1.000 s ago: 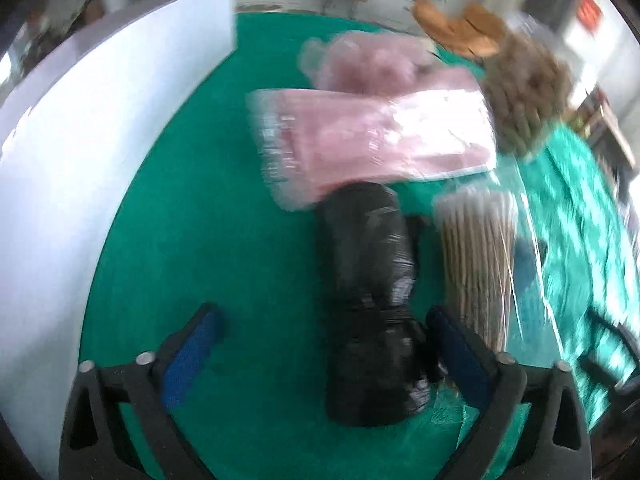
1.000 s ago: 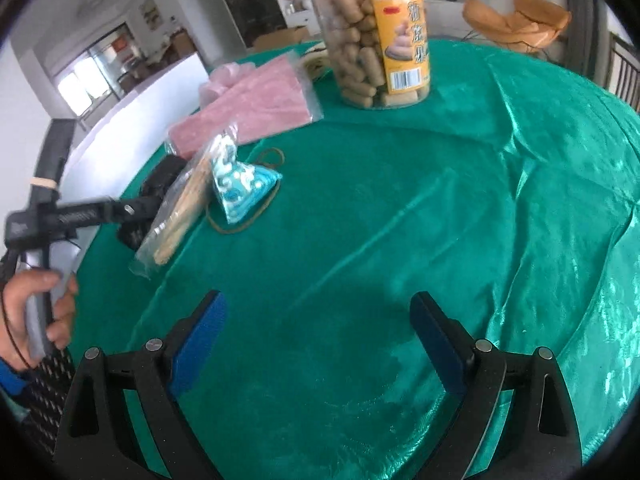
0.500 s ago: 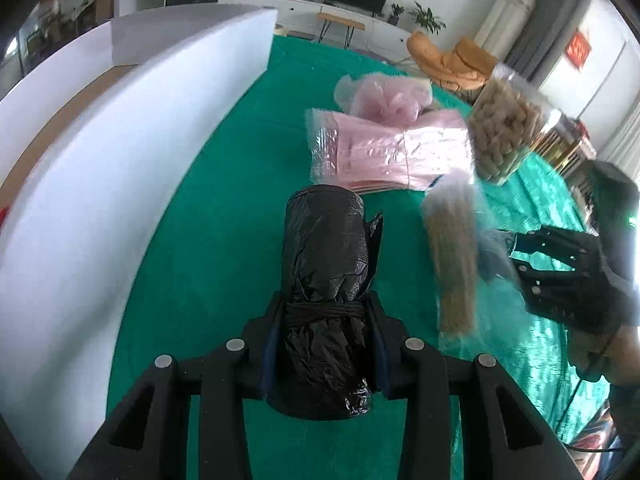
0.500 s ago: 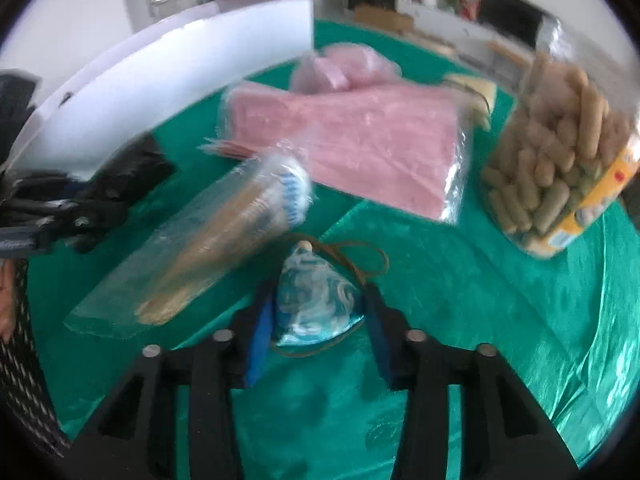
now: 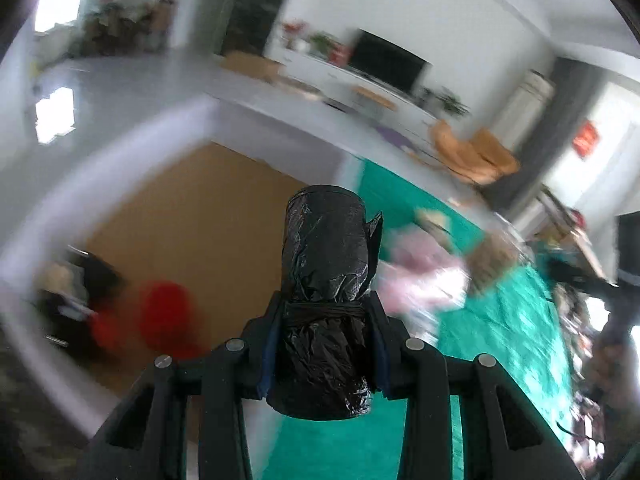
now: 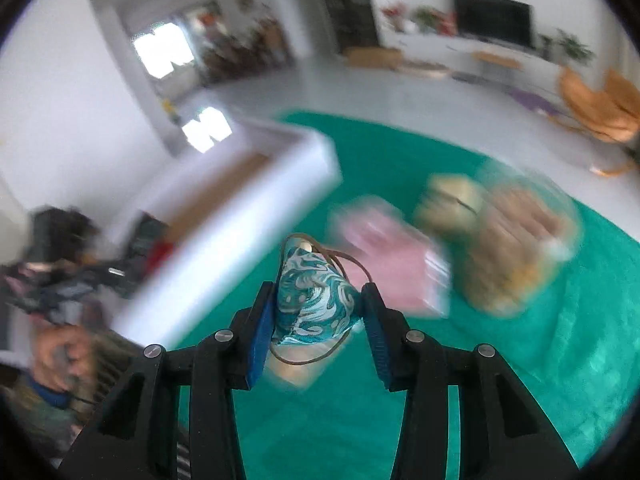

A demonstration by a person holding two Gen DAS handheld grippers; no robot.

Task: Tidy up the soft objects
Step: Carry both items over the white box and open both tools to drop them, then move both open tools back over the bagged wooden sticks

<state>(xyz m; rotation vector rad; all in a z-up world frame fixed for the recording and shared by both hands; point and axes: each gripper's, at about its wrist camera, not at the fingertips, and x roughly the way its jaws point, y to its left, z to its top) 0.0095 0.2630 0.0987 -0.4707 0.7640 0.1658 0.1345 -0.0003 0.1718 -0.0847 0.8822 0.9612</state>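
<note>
Left wrist view: the left gripper (image 5: 324, 344) clamps a black crinkled plastic-bag roll (image 5: 325, 280), held up beside the white-walled box (image 5: 168, 128).

Right wrist view: the right gripper (image 6: 318, 320) pinches a teal-and-white swirl-patterned fabric pouch (image 6: 314, 300) above the green tablecloth (image 6: 520, 380).

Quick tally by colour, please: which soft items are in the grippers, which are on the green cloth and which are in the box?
Black: 2, roll of black bags held by left gripper, dark item in white box
Teal patterned: 1, pouch held by right gripper
Pink: 1 blurred cluster, pink packs on the cloth
Red: 1, red item in the box
Total: 5
</note>
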